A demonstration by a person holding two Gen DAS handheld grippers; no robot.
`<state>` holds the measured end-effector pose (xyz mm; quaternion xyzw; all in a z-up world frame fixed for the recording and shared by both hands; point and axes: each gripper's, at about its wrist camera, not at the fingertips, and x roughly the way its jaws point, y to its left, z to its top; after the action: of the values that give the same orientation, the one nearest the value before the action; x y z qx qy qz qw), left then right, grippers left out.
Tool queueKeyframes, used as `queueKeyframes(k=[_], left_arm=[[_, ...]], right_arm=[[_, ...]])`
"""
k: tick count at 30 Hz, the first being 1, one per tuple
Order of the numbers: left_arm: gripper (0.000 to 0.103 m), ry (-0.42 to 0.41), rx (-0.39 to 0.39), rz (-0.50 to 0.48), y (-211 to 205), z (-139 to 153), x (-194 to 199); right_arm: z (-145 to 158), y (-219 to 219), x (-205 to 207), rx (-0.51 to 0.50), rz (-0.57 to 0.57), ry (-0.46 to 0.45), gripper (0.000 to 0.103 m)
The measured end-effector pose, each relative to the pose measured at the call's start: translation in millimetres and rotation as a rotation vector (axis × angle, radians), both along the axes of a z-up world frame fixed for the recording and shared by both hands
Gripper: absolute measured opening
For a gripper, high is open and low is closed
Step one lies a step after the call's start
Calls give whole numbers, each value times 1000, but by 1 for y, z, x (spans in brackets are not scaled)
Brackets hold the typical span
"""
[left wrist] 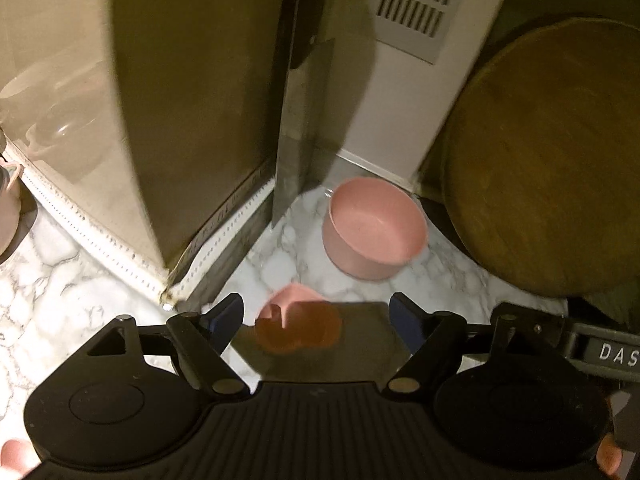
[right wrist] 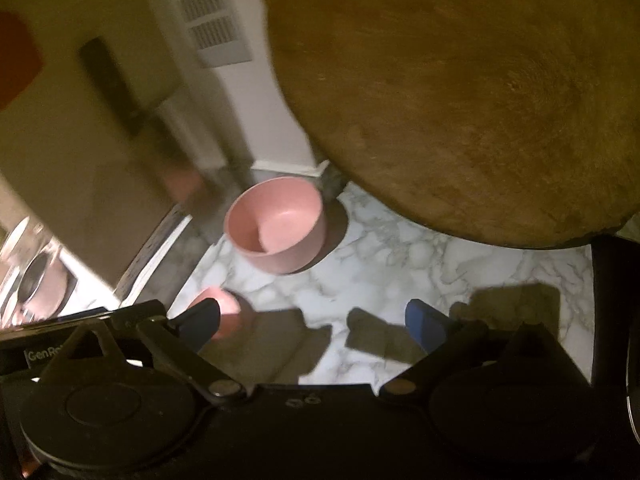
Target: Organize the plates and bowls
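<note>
A pink bowl (left wrist: 374, 228) (right wrist: 276, 228) stands upright and empty on the marble counter (left wrist: 60, 280) (right wrist: 400, 264), near the back corner. A smaller pink rounded thing (left wrist: 298, 308) (right wrist: 222, 306) lies closer, partly in shadow; I cannot tell what it is. My left gripper (left wrist: 318, 314) is open, and the small pink thing sits between its blue-padded fingers (left wrist: 230, 314) without touching them. My right gripper (right wrist: 312, 314) is open wide over bare marble, and its left finger (right wrist: 202, 316) overlaps the small pink thing's edge. Both grippers are short of the bowl.
A large round wooden board (left wrist: 552, 160) (right wrist: 460, 100) leans at the right, just beside the bowl. A tall shiny metal-sided unit (left wrist: 200, 120) stands at the left. The back wall carries a vent grille (left wrist: 416, 4) (right wrist: 208, 12).
</note>
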<state>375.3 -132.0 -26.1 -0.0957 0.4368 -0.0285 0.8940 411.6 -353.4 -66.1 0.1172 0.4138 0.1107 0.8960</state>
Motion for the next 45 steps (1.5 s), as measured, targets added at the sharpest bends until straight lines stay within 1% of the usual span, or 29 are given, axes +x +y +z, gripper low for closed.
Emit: queueKeyframes(k=[3,5,7,14,20,23,25,27,30,32,33,34,35,36,37,38,40,41,42,43,45], left_arm=[[80,-5,6,39,-5,-1,18],[80,-16,27,52,-11,-2,28],[80,-14,31,62,-16,-5,37],[80,5,62,95,-29,-22,68],[80,40,71,129,-30,-38,93],[80,45,77,133,-31,-43,101],[80,50,91,138,-32,-48,107],[79,60,91,147,-33,-53,112],[79,69,80,160,-33,-58,117],[72,66,82,153,-36,-58,120],[66,66,78,148,-37,-59,122],[58,66,72,146,-38,-60,123],[54,66,68,146,-39,-60,125],[46,68,66,143,-40,-60,126],[41,70,64,139,-41,-61,127],[39,73,62,137,-43,-61,128],[31,76,57,137,-45,-63,130],[30,78,55,136,-45,-63,130],[26,78,54,136,-46,-64,131],[19,77,56,136,-47,-64,132],[15,78,60,139,-48,-64,132]], right_arm=[[-4,-5,22,5,-37,40,99],[-8,-9,36,19,-63,60,99],[-12,-11,49,25,-87,78,99],[-26,-8,81,13,-102,96,96],[-37,-1,103,28,-98,125,83],[-43,3,113,28,-103,134,78],[-49,6,119,35,-107,147,72],[-54,8,125,39,-110,163,69],[-60,11,131,31,-106,172,56],[-62,12,135,38,-111,173,51],[-62,12,136,39,-119,170,50],[-62,12,138,41,-122,167,48],[-62,13,139,41,-121,167,46],[-61,13,140,42,-115,167,42],[-61,15,141,42,-107,167,39],[-61,16,141,42,-102,167,37],[-60,19,144,38,-88,165,28],[-60,21,145,35,-80,165,27],[-60,23,146,30,-74,165,23],[-60,25,147,28,-67,165,19],[-60,27,148,27,-56,166,13]])
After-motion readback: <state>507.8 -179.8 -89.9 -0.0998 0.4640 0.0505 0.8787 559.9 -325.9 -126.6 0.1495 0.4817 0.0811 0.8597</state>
